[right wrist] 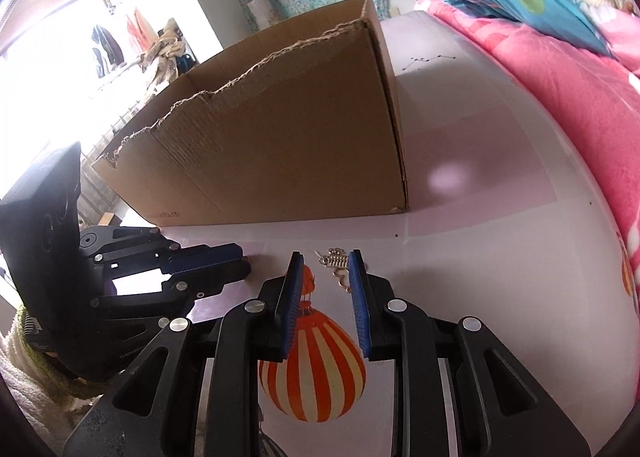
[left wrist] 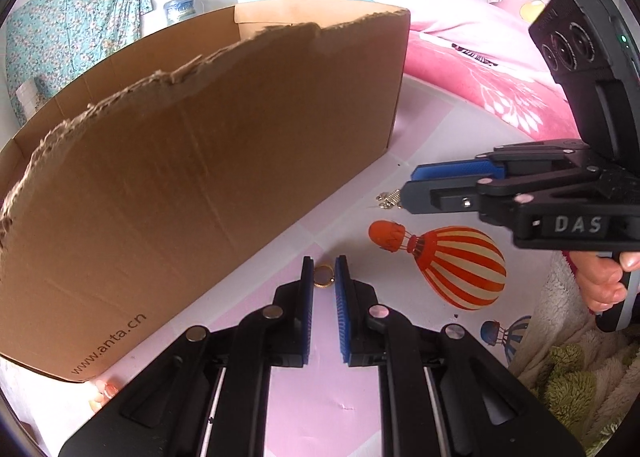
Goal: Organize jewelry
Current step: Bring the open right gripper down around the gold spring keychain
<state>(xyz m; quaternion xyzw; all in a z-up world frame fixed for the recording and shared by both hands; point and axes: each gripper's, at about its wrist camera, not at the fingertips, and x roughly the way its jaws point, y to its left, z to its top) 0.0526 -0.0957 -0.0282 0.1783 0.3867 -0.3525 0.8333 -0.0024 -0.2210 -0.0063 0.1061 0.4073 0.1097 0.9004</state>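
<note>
pink blanket (left wrist: 460,57) bunched up at 2 o'clock, teal floral cloth (left wrist: 76,25) hanging at 10, hot-air balloon print (left wrist: 456,265) on the sheet.

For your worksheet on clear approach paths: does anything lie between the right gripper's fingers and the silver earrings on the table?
Nothing visible does. The silver earrings lie on bare table just beyond the right gripper, in line with the gap between its fingers.

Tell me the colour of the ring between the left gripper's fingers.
Gold: the ring is a shiny gold band, clearest in the left wrist view, lying between the left gripper's blue pads.
</note>
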